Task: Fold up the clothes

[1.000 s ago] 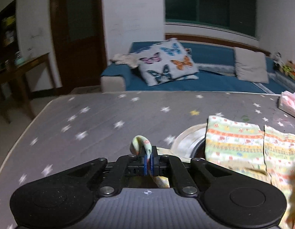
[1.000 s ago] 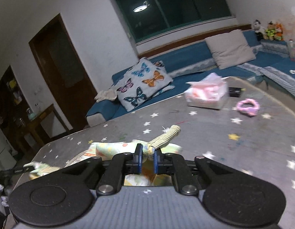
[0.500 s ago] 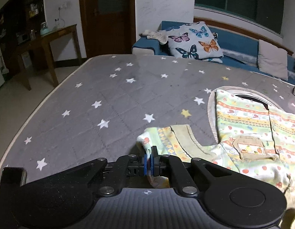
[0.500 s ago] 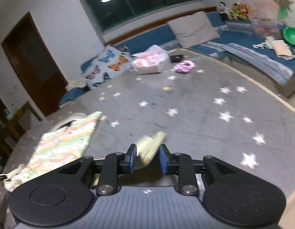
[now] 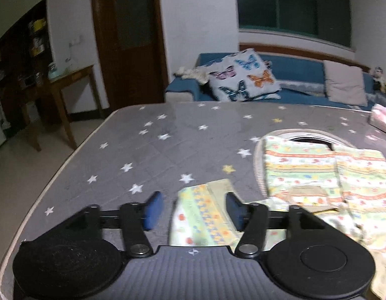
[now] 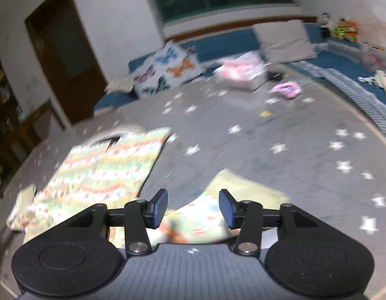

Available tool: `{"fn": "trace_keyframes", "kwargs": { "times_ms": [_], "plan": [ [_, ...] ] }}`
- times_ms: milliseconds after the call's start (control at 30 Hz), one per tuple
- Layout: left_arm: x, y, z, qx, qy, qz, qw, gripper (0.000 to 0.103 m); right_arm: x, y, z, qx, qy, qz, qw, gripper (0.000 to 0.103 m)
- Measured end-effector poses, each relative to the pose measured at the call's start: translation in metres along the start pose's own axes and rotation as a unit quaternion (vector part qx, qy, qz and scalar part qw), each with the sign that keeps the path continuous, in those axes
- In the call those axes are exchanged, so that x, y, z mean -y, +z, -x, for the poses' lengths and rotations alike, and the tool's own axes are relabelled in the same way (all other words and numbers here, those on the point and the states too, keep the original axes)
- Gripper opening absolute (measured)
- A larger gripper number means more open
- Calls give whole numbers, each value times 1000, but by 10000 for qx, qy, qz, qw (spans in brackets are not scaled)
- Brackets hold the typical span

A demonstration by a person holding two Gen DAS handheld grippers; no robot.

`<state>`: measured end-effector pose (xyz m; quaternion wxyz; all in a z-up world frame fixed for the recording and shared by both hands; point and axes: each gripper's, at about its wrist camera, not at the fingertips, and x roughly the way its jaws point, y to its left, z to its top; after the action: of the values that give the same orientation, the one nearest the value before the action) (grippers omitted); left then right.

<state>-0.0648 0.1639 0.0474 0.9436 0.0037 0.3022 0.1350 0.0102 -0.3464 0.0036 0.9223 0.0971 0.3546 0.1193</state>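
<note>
A small patterned yellow-green garment (image 5: 317, 172) lies spread on the grey star-print mat (image 5: 183, 145). Its left sleeve (image 5: 202, 215) lies flat between the fingers of my left gripper (image 5: 193, 211), which is open and holds nothing. In the right wrist view the garment's body (image 6: 105, 170) lies to the left and its other sleeve (image 6: 217, 207) lies under my right gripper (image 6: 193, 208), which is open and empty. The right wrist view is blurred.
A pink tissue box (image 6: 240, 73) and a pink ring toy (image 6: 285, 91) lie at the mat's far side. A blue sofa (image 5: 292, 85) with a butterfly pillow (image 5: 242, 77) stands behind. A wooden table (image 5: 68, 87) and a door are at the left.
Both grippers have opened and let go of the sleeves, which now lie on the mat. Both have drawn back a little.
</note>
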Motion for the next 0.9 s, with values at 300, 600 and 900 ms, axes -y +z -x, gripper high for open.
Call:
{"fn": "trace_keyframes", "kwargs": {
  "times_ms": [300,600,900],
  "plan": [
    [72,-4,1,158,-947,-491,9942,85,-46,-22,-19,-274,-748,995,9918,66],
    [144,-22,-9,166,-1558,-1289,9792,91,-16,-50,13,-345,-1688,642,9829,74],
    [162,-46,-14,-108,-1724,-1652,9710,92,9,-60,43,188,-2030,-21,9790,78]
  ]
}}
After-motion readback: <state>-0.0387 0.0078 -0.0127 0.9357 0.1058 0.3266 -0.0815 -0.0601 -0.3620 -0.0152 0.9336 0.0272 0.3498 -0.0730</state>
